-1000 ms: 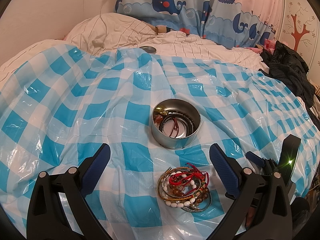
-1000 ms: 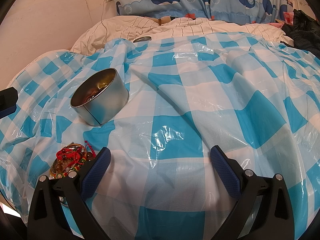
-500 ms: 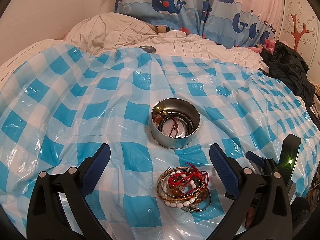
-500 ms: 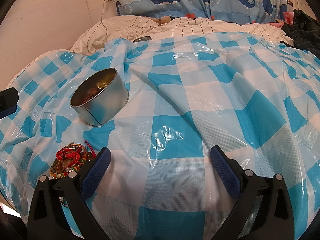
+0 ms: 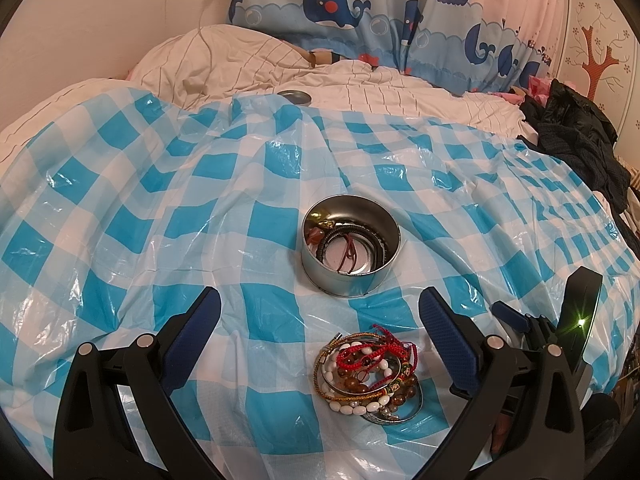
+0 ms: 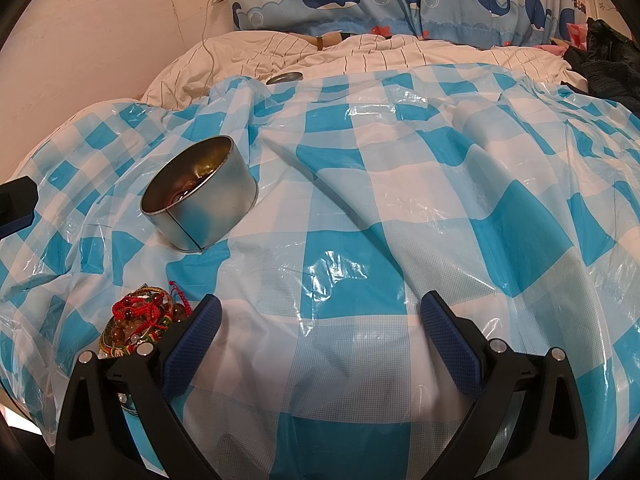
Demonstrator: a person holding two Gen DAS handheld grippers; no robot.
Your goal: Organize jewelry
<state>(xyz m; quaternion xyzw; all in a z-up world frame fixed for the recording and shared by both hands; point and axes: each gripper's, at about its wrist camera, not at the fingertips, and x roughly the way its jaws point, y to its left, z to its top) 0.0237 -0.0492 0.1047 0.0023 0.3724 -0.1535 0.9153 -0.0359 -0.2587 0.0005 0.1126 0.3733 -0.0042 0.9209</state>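
Note:
A round metal tin (image 5: 351,246) stands on the blue-and-white checked plastic sheet (image 5: 160,208); inside it lie dark bracelets and a red cord. A pile of bracelets (image 5: 370,372), beaded, red-corded and metal, lies on the sheet just in front of the tin. My left gripper (image 5: 320,320) is open and hovers above the pile with nothing between its fingers. My right gripper (image 6: 320,320) is open too, over bare sheet, with the tin (image 6: 200,200) to its upper left and the pile (image 6: 140,320) beside its left finger.
A small metal lid (image 5: 295,98) lies at the far edge of the sheet on a striped white duvet (image 5: 248,64). Dark clothes (image 5: 572,136) are heaped at the right. Whale-print curtains (image 5: 360,12) hang behind the bed.

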